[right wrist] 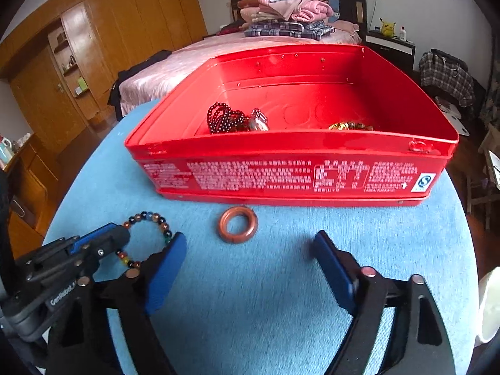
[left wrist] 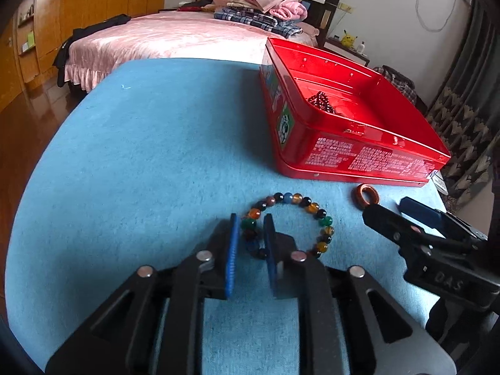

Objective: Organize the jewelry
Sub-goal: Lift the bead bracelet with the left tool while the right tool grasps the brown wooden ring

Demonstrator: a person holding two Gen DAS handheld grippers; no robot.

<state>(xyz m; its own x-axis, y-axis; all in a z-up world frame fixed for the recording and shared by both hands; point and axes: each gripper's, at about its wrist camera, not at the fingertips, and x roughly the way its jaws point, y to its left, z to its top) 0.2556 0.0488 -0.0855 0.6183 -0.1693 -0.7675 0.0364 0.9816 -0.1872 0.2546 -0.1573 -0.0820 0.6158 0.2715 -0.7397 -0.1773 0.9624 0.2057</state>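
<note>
A multicoloured bead bracelet (left wrist: 307, 209) lies on the blue cloth in front of me. My left gripper (left wrist: 251, 229) has its blue pads closed around the bracelet's left side, on the cloth. The bracelet also shows in the right wrist view (right wrist: 159, 220), with the left gripper (right wrist: 103, 243) on it. A reddish-brown ring (right wrist: 238, 224) lies on the cloth just before the red tin (right wrist: 297, 172); it also shows in the left wrist view (left wrist: 366, 196). My right gripper (right wrist: 250, 250) is open wide and empty, a little short of the ring. The tin holds dark bead strands (right wrist: 223, 118) and gold pieces (right wrist: 350, 125).
The round table (left wrist: 140, 156) has a blue cloth; its edge drops off at left and right. The red tin (left wrist: 359, 153) stands at the far right of it. A bed with folded clothes (left wrist: 259, 9) and wooden wardrobes (right wrist: 93, 62) lie beyond.
</note>
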